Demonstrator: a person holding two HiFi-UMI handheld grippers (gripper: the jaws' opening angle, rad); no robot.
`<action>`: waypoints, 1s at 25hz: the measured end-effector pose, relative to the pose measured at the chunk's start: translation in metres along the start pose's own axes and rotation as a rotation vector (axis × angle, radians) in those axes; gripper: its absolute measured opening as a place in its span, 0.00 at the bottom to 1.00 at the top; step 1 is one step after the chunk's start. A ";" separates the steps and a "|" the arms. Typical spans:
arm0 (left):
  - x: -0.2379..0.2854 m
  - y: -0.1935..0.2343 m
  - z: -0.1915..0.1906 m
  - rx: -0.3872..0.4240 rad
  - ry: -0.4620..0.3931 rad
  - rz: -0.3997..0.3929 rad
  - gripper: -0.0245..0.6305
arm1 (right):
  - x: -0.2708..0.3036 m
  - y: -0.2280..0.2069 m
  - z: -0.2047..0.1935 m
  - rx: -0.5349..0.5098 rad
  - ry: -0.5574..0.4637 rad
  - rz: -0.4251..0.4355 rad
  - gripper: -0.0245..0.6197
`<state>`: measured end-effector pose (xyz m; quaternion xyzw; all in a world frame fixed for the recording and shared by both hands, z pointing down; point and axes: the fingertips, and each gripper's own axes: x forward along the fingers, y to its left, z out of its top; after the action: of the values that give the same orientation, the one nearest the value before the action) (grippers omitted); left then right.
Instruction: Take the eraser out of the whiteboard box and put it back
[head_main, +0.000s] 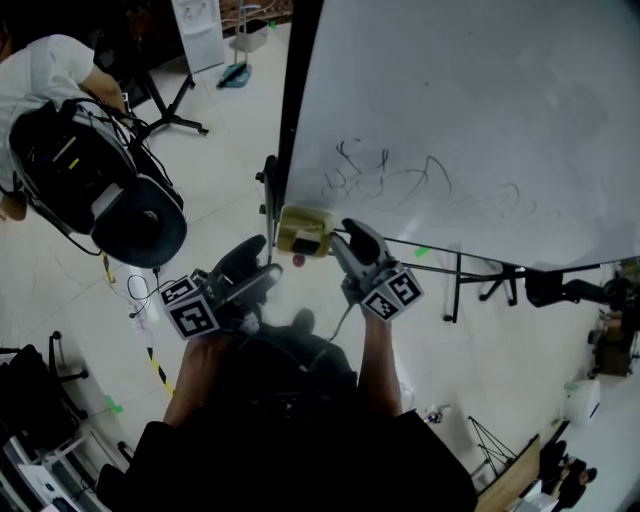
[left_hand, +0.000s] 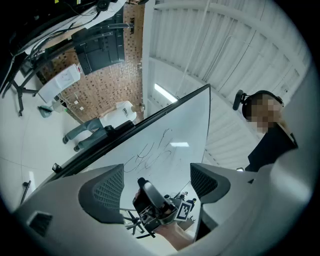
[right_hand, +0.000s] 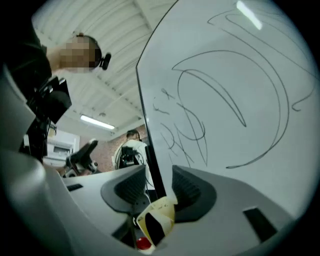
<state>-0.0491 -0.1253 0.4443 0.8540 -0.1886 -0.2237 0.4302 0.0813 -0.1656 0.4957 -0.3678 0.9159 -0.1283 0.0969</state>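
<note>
A yellowish box (head_main: 303, 228) hangs at the lower left corner of the whiteboard (head_main: 470, 110). In the right gripper view the box (right_hand: 162, 214) shows a dark block, seemingly the eraser (right_hand: 157, 229), lying inside it. A small red thing (right_hand: 142, 243) sits just under the box. My right gripper (head_main: 346, 232) points at the box from the right, close to it. Its jaws (right_hand: 157, 187) stand apart with only the board's black edge seen between them; it is open. My left gripper (head_main: 265, 258) hangs just left of the box, open and empty (left_hand: 156, 185).
Black scribbles (head_main: 385, 180) cover the board's lower left. The board's stand and legs (head_main: 480, 272) run along the floor to the right. A person with a black backpack (head_main: 85, 170) stands at the upper left. Gear clutters the floor's left edge.
</note>
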 end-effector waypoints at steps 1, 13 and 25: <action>0.001 -0.001 0.000 0.002 0.001 -0.001 0.66 | -0.003 0.000 0.009 0.035 -0.039 0.010 0.34; 0.014 -0.008 -0.011 0.005 0.038 0.003 0.66 | -0.029 0.011 0.080 0.237 -0.300 0.092 0.31; 0.023 -0.016 -0.034 0.000 0.045 0.042 0.66 | -0.062 0.018 0.108 0.344 -0.414 0.170 0.26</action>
<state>-0.0096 -0.1058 0.4449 0.8546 -0.1968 -0.1952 0.4391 0.1434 -0.1275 0.3931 -0.2861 0.8689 -0.1956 0.3534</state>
